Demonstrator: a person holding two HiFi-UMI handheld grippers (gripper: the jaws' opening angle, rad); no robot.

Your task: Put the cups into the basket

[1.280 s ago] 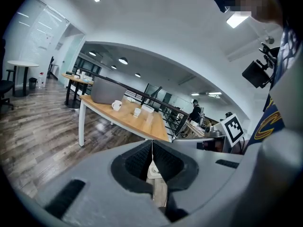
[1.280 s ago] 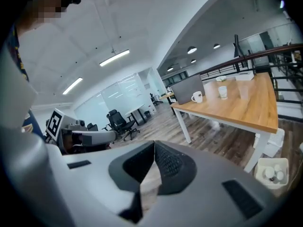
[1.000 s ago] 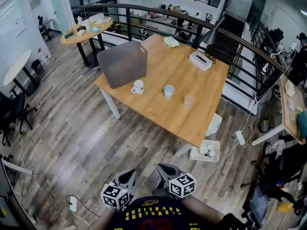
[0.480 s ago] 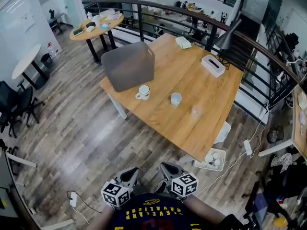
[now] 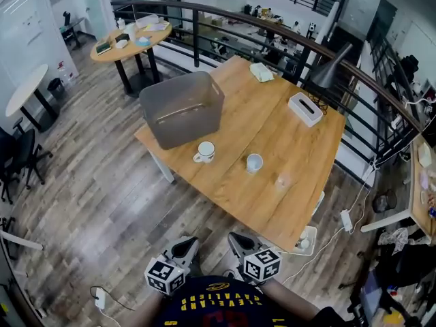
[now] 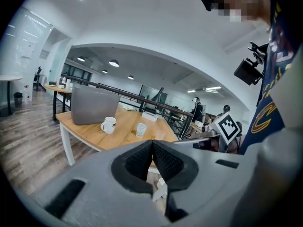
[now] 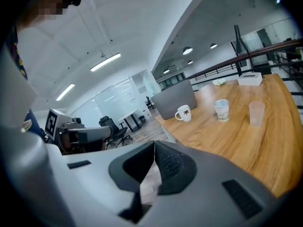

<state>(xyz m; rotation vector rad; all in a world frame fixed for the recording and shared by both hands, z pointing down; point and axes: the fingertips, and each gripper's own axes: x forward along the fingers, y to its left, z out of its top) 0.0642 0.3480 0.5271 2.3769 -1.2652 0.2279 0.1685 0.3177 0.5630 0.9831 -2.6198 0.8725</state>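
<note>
1. Three drinking vessels upright in a loose row on the wooden table point(image 5: 286, 138), toward its near edge: white mug point(image 5: 204, 152) with a handle, pale printed cup point(image 5: 253, 163), clear plastic cup point(image 5: 283, 180). Each apart from the others, all outside the basket.
2. Grey basket point(image 5: 184, 118) at the table's left corner, open side up, just behind the white mug and not touching it.
3. Left gripper point(image 5: 187, 241) held low in front of the person's torso, over the plank floor point(image 5: 102, 182), well short of the table. Jaws pressed flat together with nothing between the ribbed pads.
4. Right gripper point(image 5: 236, 238) just beside the left one, at about the same height. Likewise closed pad to pad, empty, pointing toward the table.
5. Farther back on the tabletop: white tissue box point(image 5: 304, 109) near the right edge, crumpled cloth point(image 5: 261, 72) at the far corner.
6. Black desk lamp point(image 5: 330, 70) beside the tissue box, against the dark railing point(image 5: 204, 16).
7. Round table point(image 5: 133, 39) with small items on it, beyond the basket.
</note>
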